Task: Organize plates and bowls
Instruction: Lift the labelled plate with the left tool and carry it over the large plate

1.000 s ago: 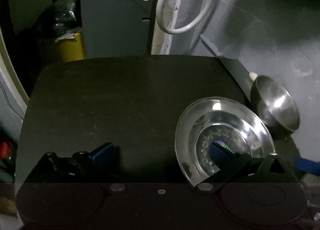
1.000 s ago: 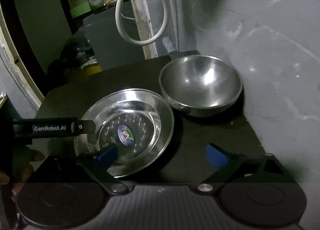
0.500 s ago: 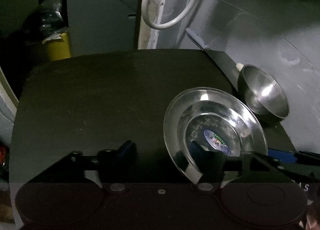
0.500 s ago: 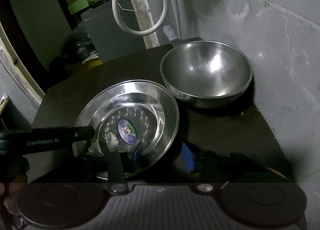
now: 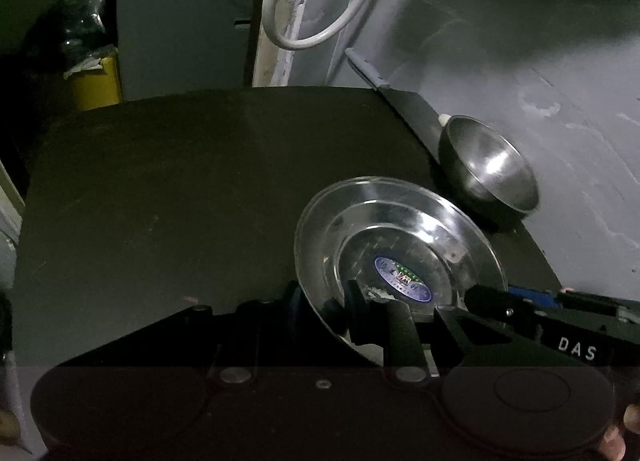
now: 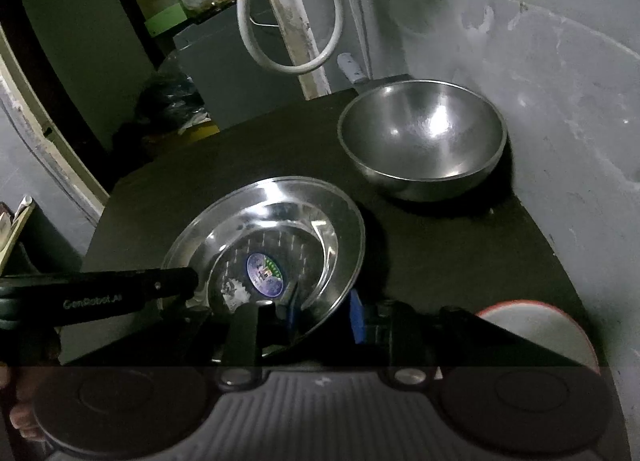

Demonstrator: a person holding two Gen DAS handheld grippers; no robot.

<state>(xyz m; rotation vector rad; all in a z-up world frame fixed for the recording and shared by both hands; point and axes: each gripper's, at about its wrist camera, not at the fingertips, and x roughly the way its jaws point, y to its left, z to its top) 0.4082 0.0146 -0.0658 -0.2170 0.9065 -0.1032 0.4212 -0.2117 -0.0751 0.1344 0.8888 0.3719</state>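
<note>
Steel plate (image 5: 400,245) lower right of left view, on dark table (image 5: 180,201). Left gripper (image 5: 326,307) and right gripper (image 6: 320,311) closing on opposite near-rim sections, rim between jaws, probably for level two-handed lift. Bowl (image 6: 422,137) upper right, untouched.

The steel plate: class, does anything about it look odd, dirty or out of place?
Yes. The steel plate still carries an oval printed sticker in its centre, with a whitish smear beside it. It also sits tilted, its near rim between the fingers of both grippers. The bowl looks clean.
</note>
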